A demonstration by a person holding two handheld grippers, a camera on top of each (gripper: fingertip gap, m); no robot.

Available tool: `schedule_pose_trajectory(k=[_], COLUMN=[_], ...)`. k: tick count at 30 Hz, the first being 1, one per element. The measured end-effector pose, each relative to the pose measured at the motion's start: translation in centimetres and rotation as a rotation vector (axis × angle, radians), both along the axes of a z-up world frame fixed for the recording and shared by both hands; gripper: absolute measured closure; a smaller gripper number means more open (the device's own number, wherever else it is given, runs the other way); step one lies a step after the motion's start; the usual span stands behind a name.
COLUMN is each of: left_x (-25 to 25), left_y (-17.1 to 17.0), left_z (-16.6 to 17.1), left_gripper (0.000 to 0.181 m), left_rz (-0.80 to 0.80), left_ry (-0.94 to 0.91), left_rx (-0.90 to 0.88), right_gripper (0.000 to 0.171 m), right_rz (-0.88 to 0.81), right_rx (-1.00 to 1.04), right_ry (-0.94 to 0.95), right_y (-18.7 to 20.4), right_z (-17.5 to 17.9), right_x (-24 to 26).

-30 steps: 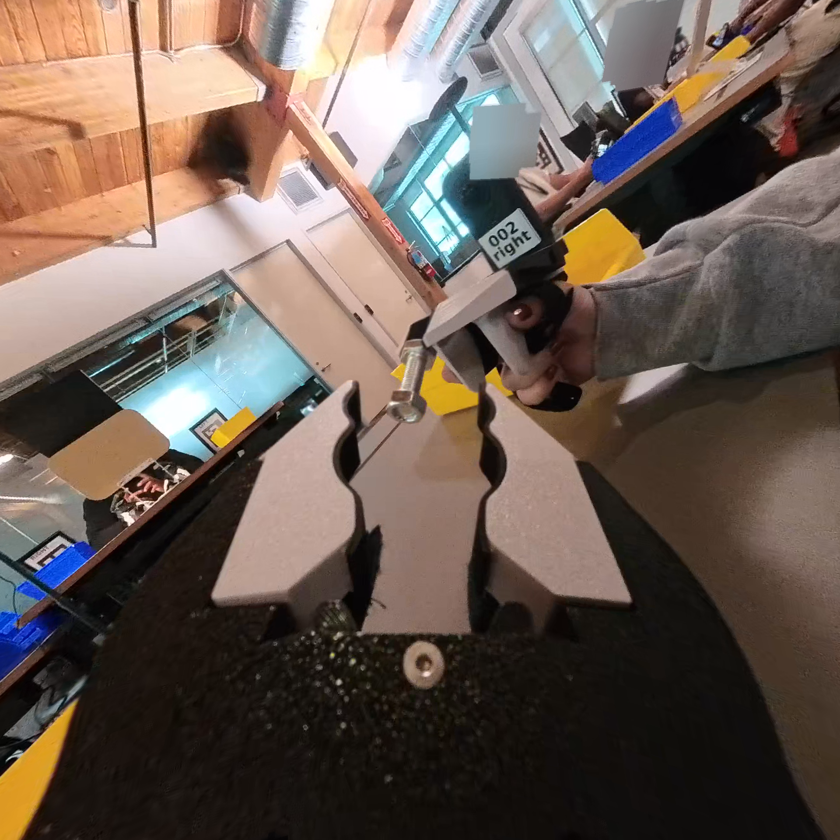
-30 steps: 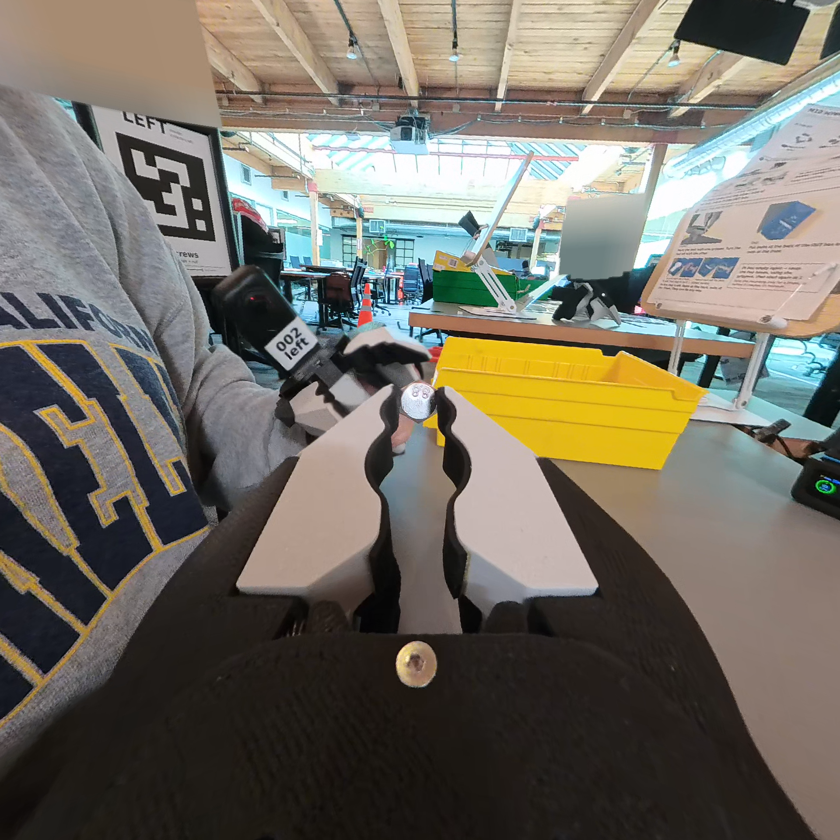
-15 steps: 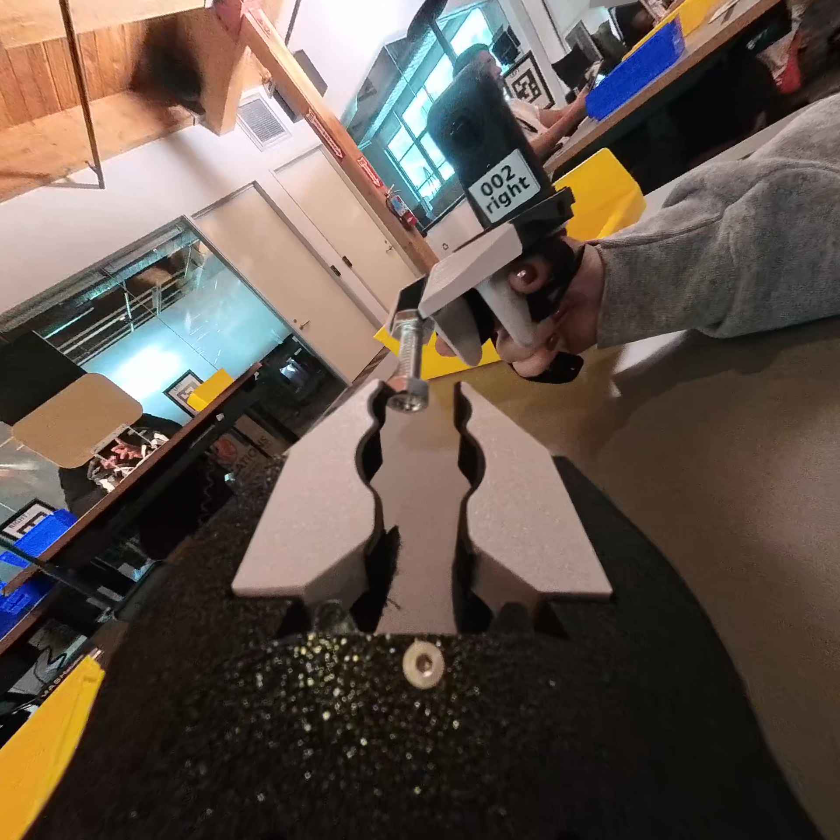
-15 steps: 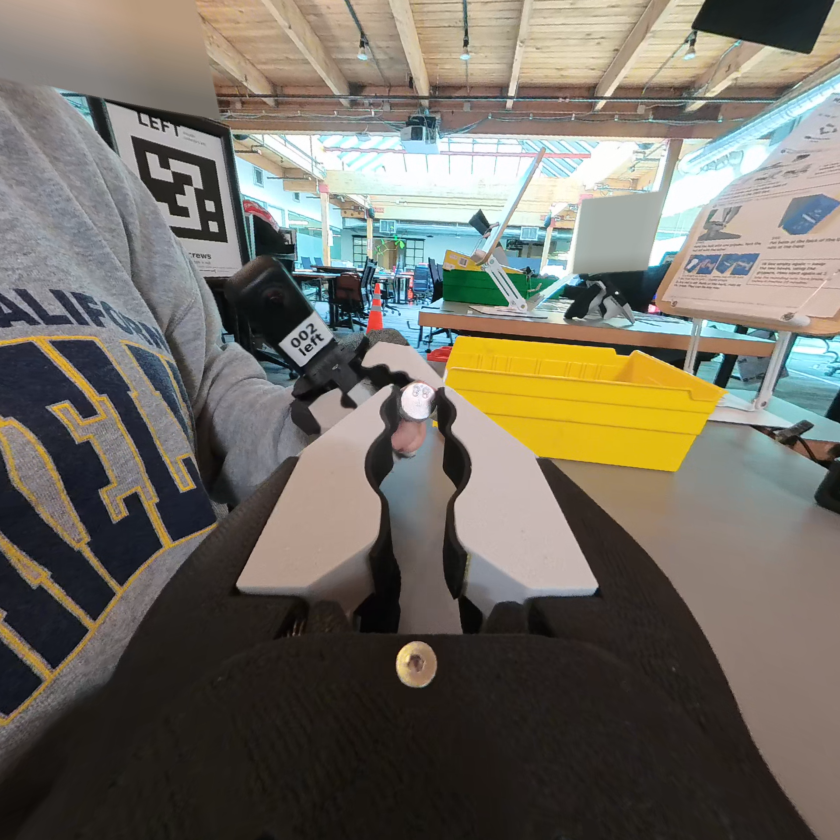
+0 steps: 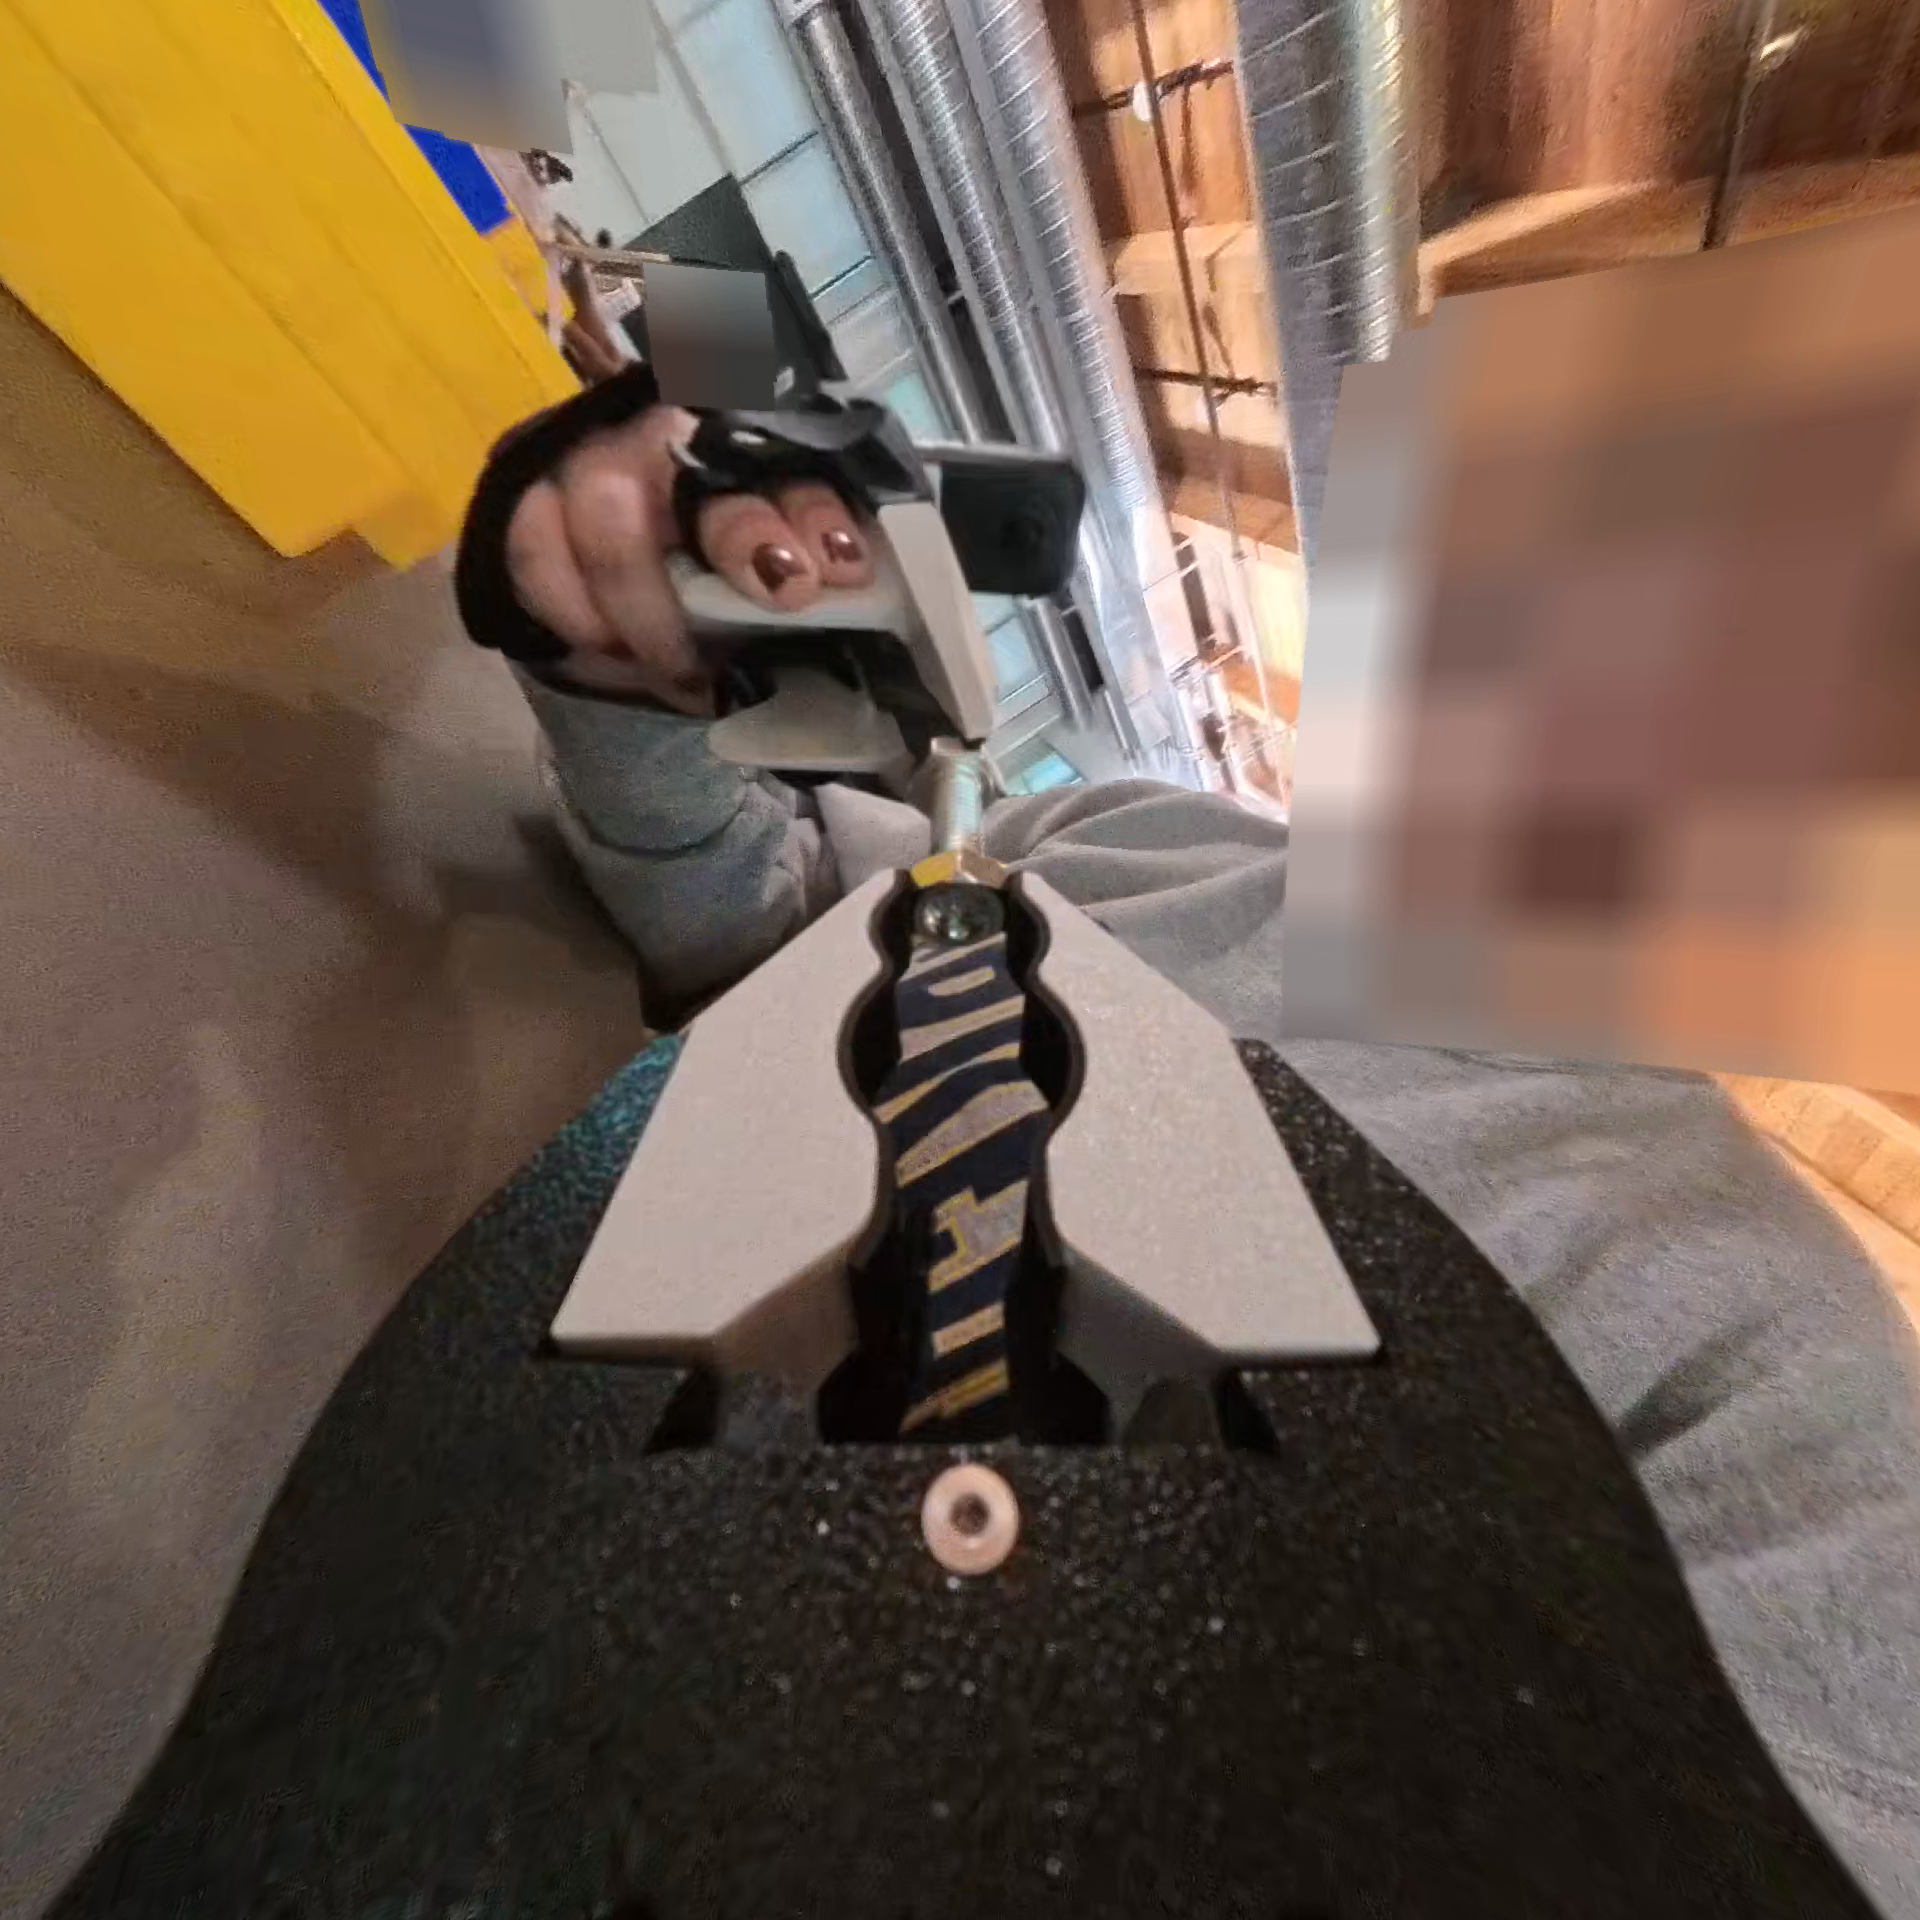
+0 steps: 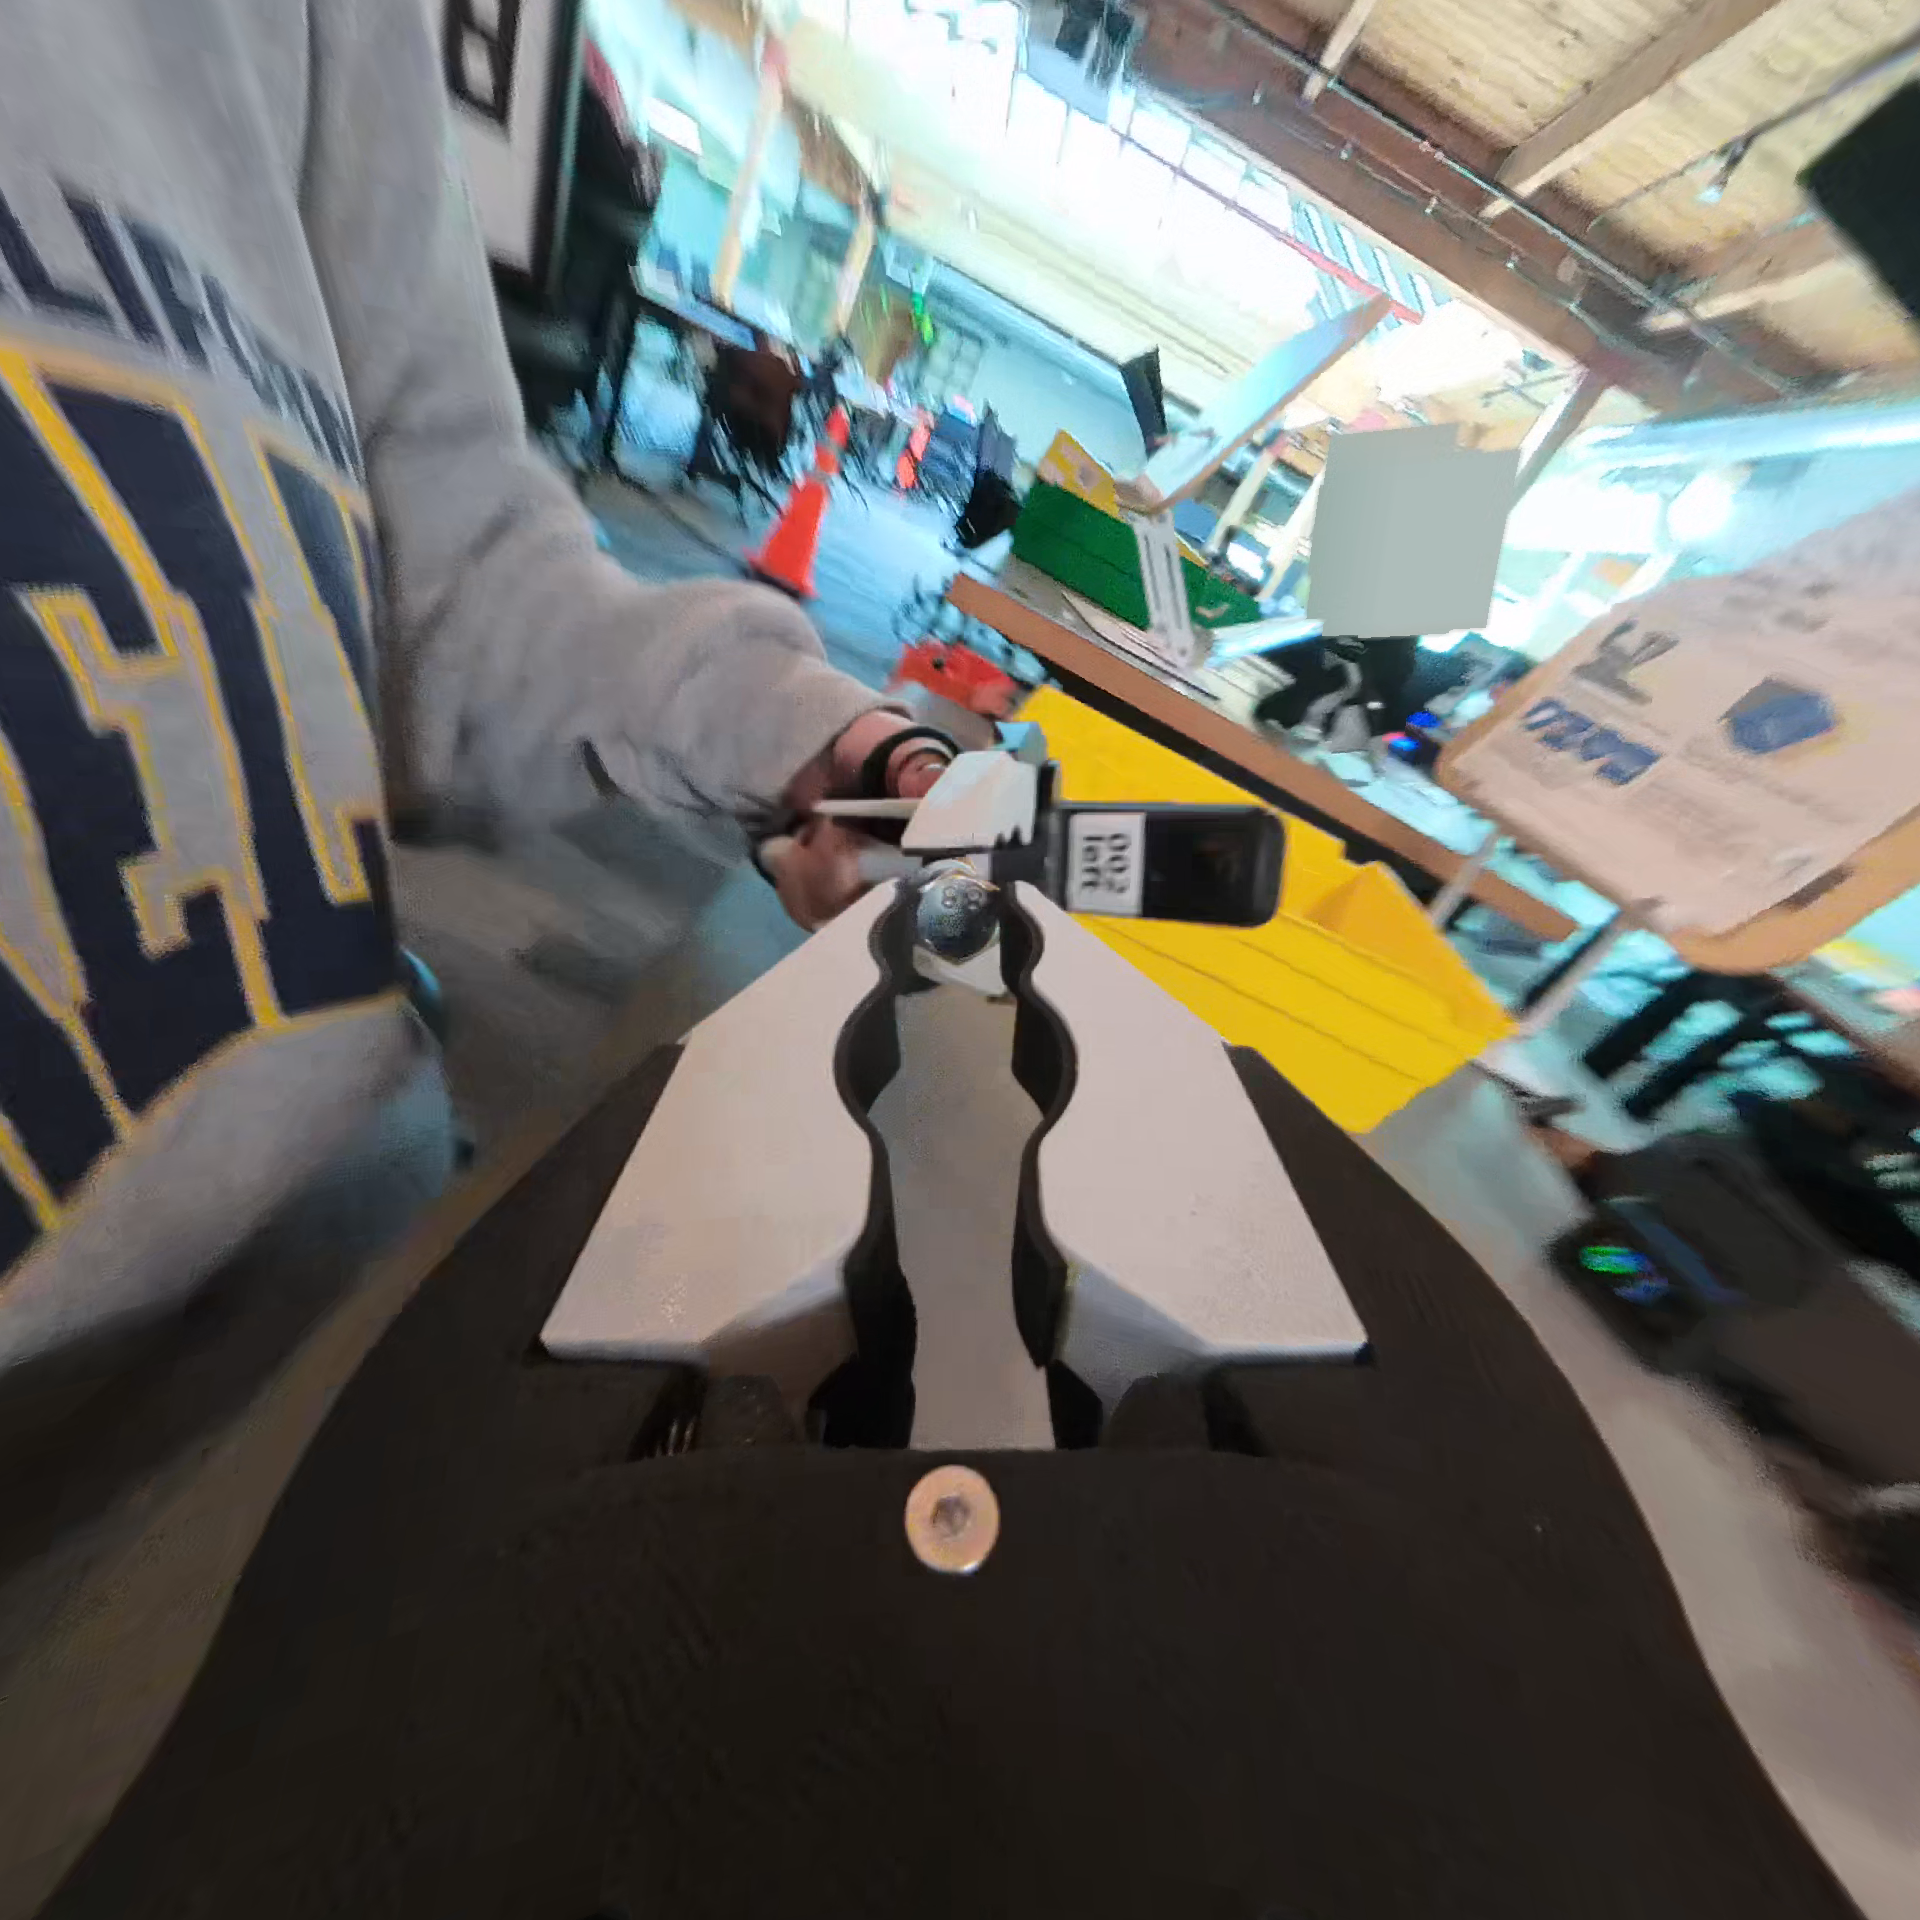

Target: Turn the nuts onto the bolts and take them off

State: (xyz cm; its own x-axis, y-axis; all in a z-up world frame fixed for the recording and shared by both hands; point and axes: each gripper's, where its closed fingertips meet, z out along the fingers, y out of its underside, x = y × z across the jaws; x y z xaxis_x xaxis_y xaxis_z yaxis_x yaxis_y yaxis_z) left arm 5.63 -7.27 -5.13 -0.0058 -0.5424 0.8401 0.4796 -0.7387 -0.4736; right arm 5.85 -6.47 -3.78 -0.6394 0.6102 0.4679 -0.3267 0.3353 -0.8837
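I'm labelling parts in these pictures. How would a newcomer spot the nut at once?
Find the grey left tongs in the foreground of the left wrist view. At their tips sits the nut, threaded on the bolt. Its six-sided collar sets it apart from the round threaded shaft.

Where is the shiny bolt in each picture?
Left wrist view: the bolt is just above centre, running from the far right gripper down to the nut pinched in the left gripper tips.
Right wrist view: its round head sits between the near fingertips, just above centre.
Shared landmark: the yellow bin.
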Motion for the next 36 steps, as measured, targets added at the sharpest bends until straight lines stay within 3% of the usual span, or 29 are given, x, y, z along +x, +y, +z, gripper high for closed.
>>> schedule_pose_trajectory(k=[4,6,9,13,17,23,26,28,33,36], left_x=[-1.2,-1.6,-2.9,-3.6,-3.1,-2.7,-2.4,-1.8,-0.6,-0.9], left_y=[0.9,1.6,2.9,3.3,3.0,2.6,2.4,1.9,0.4,-0.1], left_z=[-0.8,-1.3,-2.6,-1.9,-1.0,-1.2,-1.8,-1.8,-1.2,-0.2], left_gripper=[0.166,0.166,0.166,0.165,0.166,0.166,0.166,0.166,0.165,0.166], left_rz=[0.121,0.216,0.408,0.589,0.655,0.643,0.583,0.504,0.275,0.166], left_ry=[0.111,0.259,0.595,0.904,1.081,1.246,1.226,1.085,0.717,0.392], left_rx=[0.055,0.117,0.259,0.506,0.69,0.802,0.739,0.636,0.333,0.097], right_gripper=[0.156,0.155,0.133,0.135,0.14,0.155,0.155,0.155,0.155,0.155], right_rz=[-0.167,-0.16,-0.111,-0.038,0.025,0.126,0.079,0.02,-0.204,-0.328], right_rx=[0.236,0.088,-0.309,-0.59,-0.658,-0.691,-0.532,-0.317,0.503,0.889], right_ry=[0.064,0.009,-0.193,-0.461,-0.651,-0.691,-0.588,-0.42,0.175,0.48], right_y=[0.5,1.0,2.7,4.1,3.1,1.6,1.3,0.9,-0.1,-0.4], right_z=[-1.1,-0.9,0.2,-0.5,-2.0,-1.7,-2.0,-2.0,-1.9,-1.0], right_x=[-0.9,-1.3,-2.3,-3.1,-3.2,-2.8,-2.5,-2.0,-1.1,-1.5])
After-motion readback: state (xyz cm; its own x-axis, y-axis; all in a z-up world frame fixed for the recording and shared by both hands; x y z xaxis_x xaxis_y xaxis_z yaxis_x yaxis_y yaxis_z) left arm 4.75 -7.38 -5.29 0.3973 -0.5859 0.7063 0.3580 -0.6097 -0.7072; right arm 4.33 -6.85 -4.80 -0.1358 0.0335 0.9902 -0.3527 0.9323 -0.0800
